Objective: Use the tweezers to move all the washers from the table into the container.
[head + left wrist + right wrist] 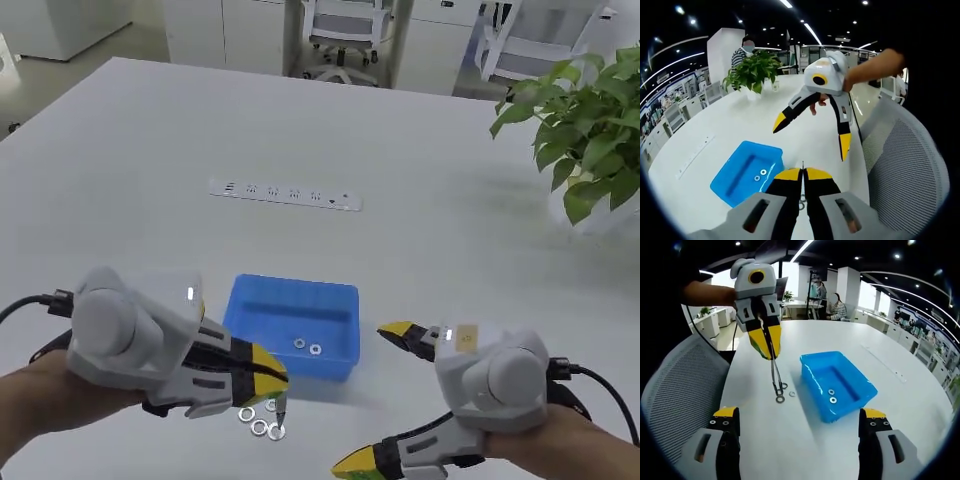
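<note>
1. The right gripper view gives us the tweezers (775,374) full length. They are clamped in the left gripper (765,347) and point straight down, tips at the loose washers (780,399) on the table (790,450), just beside the container (812,390). We cannot tell whether they grip one.
2. In the left gripper view the tweezers are a thin tip above that gripper's closed jaws.
3. In all 3 views 2 more washers lie inside the container.
4. In the head view the left gripper sits low at the left, angled down toward the loose washers.
5. The right gripper (372,398) hangs at the lower right, jaws wide apart, holding nothing.
</note>
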`<move>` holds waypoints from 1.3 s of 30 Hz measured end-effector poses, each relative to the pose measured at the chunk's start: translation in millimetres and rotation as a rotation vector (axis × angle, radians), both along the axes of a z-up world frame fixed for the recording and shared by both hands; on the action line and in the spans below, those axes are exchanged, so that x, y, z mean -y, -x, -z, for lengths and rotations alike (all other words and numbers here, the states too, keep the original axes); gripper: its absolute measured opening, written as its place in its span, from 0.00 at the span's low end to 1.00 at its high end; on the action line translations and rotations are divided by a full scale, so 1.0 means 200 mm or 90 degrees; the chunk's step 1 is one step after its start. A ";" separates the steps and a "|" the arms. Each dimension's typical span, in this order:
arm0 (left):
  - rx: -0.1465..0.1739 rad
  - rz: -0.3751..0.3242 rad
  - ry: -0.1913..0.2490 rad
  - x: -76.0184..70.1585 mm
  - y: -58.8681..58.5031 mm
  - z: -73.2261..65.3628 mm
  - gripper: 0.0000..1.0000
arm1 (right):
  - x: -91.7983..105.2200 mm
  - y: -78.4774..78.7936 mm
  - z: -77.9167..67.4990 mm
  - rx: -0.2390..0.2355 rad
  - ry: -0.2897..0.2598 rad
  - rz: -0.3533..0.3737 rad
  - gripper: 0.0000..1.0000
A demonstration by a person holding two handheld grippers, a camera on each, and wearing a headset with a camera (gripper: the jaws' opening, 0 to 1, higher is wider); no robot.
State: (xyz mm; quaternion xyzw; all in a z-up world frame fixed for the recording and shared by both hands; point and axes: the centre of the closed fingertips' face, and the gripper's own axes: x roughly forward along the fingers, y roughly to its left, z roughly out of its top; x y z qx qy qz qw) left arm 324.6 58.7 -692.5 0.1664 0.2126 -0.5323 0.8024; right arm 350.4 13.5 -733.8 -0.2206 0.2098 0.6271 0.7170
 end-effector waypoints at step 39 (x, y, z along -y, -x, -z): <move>-0.015 -0.005 0.006 0.01 0.03 0.04 0.05 | -0.01 0.05 0.03 -0.008 0.007 -0.021 0.95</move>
